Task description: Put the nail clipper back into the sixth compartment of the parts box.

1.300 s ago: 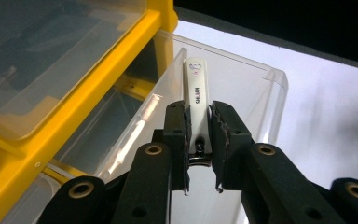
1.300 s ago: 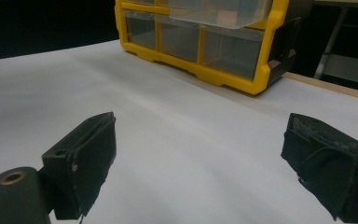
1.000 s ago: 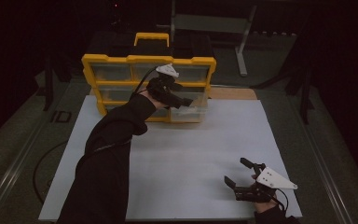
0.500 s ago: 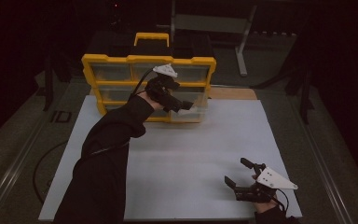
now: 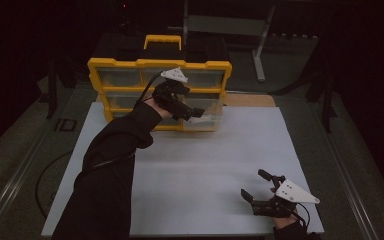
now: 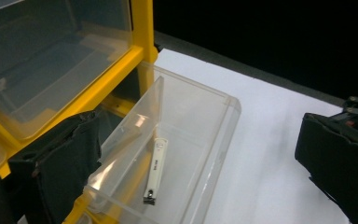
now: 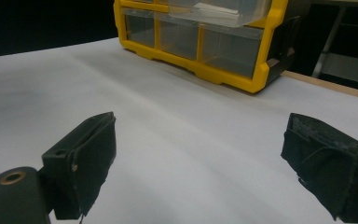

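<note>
In the high view, a yellow plastic organiser cabinet with clear drawers (image 5: 155, 85) stands at the far edge of the white table sheet (image 5: 195, 165); one clear plastic drawer (image 5: 205, 116) at its lower right is pulled out toward the sheet; the left gripper (image 5: 192, 112) is held at this drawer on an outstretched dark sleeve, and its jaw state cannot be told from this angle; the right gripper (image 5: 260, 192) rests low near the front right corner of the sheet, well apart from the cabinet, with its jaws spread and nothing between them. In the left gripper view, the jaws stand wide apart and hold nothing; the near jaw sits beside the drawer's side wall (image 6: 121, 140), though contact cannot be confirmed; a cream-coloured nail clipper with a metal cutting end (image 6: 154, 170) lies flat on the drawer floor, roughly parallel to that wall. In the right gripper view, both black jaws are spread over bare sheet, with the cabinet (image 7: 205, 37) ahead and the open drawer projecting from an upper row. Risk assessment: the drawer appears far extended, so further pulling or downward pressure could tip it or draw it free of its slot and spill the clipper; the clipper lies flat and close to the wall, so a pinch from above may slip off its smooth body or strike the wall first.
</note>
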Demonstrator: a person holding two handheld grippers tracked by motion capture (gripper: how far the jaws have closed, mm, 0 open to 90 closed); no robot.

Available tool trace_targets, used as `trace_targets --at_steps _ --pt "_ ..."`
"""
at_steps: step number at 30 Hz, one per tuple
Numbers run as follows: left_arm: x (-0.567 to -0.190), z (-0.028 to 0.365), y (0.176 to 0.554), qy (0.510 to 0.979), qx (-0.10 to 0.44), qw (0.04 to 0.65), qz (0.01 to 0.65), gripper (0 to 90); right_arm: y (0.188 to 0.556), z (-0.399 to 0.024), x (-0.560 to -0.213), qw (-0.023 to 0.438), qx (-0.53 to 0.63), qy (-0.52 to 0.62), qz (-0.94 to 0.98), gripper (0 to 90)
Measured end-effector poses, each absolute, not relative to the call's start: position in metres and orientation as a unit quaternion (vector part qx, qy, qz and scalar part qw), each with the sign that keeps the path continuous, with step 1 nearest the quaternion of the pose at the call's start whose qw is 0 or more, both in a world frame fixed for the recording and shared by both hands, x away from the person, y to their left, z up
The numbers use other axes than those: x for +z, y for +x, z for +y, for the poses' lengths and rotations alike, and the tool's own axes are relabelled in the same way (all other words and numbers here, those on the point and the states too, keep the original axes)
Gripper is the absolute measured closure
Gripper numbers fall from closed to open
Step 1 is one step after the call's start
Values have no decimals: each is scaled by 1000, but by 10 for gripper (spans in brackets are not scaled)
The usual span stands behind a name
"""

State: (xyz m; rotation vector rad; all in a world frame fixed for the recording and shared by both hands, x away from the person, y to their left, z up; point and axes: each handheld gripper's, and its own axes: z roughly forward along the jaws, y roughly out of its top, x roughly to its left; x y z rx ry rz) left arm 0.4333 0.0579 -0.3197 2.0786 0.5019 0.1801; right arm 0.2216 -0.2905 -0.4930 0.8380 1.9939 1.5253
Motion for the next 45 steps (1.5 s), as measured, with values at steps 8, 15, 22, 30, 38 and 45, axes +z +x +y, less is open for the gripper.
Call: trace_targets --at_steps 8,15,22,30,38,45 --pt "-323 66 423 843 76 492 202 14 223 -289 -493 242 558 306 732 99" --pt "-328 80 413 840 81 497 202 14 223 -291 -493 244 560 307 730 99" --pt "-338 104 401 831 78 509 211 13 223 -290 -493 244 559 308 730 99" --pt "-353 128 381 819 79 525 215 14 223 -289 -493 244 558 307 731 99" --pt "-366 142 358 814 78 536 210 13 223 -288 -493 245 557 308 732 99" --pt "-379 149 340 802 78 554 208 13 223 -287 -493 246 555 305 734 99"
